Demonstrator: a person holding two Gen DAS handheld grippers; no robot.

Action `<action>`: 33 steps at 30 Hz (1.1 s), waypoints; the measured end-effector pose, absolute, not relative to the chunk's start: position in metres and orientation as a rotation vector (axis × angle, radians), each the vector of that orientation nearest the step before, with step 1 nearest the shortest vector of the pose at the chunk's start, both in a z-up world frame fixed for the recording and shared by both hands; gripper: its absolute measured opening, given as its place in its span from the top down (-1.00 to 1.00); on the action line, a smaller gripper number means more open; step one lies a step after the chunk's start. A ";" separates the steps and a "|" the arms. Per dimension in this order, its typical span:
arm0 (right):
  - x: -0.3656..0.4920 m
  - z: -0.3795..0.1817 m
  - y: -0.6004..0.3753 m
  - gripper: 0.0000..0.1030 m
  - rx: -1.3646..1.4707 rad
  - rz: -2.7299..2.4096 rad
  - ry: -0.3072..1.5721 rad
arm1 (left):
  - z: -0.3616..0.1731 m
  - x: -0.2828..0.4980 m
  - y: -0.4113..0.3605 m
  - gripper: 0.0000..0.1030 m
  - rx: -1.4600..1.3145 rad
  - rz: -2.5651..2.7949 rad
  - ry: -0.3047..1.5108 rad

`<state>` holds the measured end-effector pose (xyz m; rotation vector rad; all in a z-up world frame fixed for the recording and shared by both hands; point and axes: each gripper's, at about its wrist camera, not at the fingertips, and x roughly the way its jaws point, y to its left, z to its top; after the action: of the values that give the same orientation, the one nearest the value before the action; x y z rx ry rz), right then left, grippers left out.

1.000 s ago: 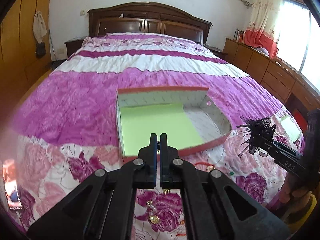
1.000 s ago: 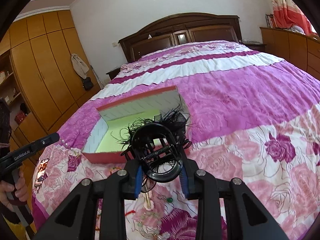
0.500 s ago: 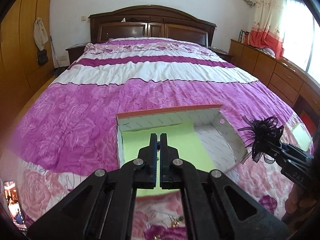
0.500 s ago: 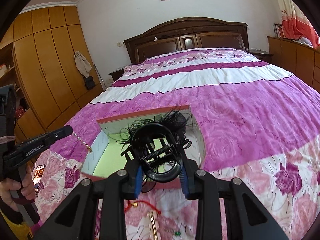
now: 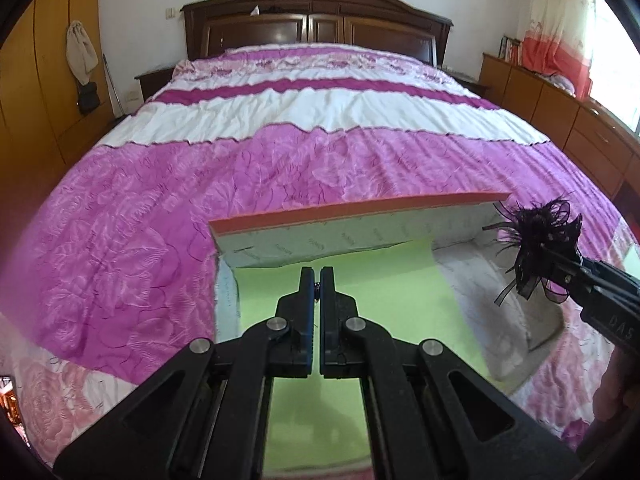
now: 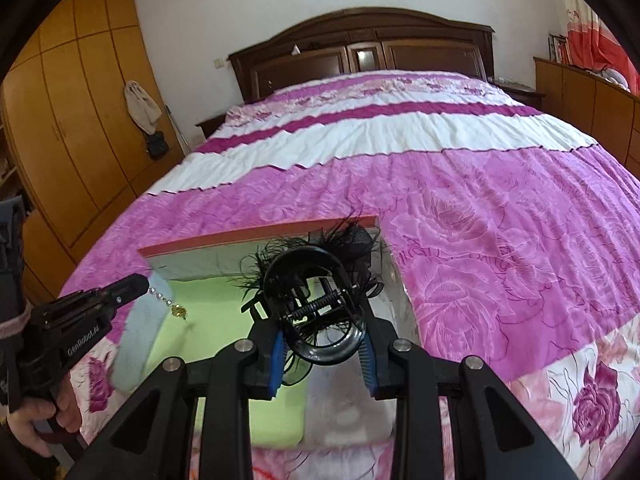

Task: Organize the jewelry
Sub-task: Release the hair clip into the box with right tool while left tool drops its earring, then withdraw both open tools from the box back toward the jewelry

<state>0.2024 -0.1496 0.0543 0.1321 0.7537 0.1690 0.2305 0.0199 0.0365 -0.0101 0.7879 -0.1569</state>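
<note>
An open box with an orange rim (image 5: 360, 206) and a green liner (image 5: 360, 280) lies on the bed; it also shows in the right wrist view (image 6: 256, 236). My left gripper (image 5: 317, 276) is shut on a thin beaded chain with a gold charm (image 6: 178, 310), which hangs over the box's left part. My right gripper (image 6: 324, 354) is shut on a black feathered hair clip (image 6: 316, 284), held above the box's right part. The clip also shows in the left wrist view (image 5: 540, 240).
The box sits on a pink and purple floral bedspread (image 5: 160, 240). A dark wooden headboard (image 5: 316, 12) stands at the far end. Wooden wardrobes (image 6: 80, 120) line the left wall. Wooden cabinets (image 5: 560, 120) stand to the right.
Both grippers have moved forward over the box with their items. The loose jewelry on the bedspread near the front has dropped out of view.
</note>
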 end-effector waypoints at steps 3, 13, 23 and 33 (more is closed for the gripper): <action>0.219 0.043 -0.152 0.36 0.128 0.148 0.790 | 0.027 0.240 0.017 1.00 -0.014 -0.149 0.813; 0.251 0.008 -0.157 0.36 0.123 0.103 0.902 | -0.002 0.259 0.011 1.00 0.002 -0.125 0.904; 0.253 0.007 -0.155 0.03 0.139 0.111 0.903 | -0.001 0.257 0.012 0.55 0.002 -0.121 0.920; 0.232 0.030 -0.162 -0.06 0.178 0.132 0.851 | 0.016 0.236 0.010 0.45 -0.014 -0.148 0.885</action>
<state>0.2318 -0.1623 0.0300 0.1780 0.8508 0.1321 0.2364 0.0103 0.0162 -0.0138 0.8846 -0.1479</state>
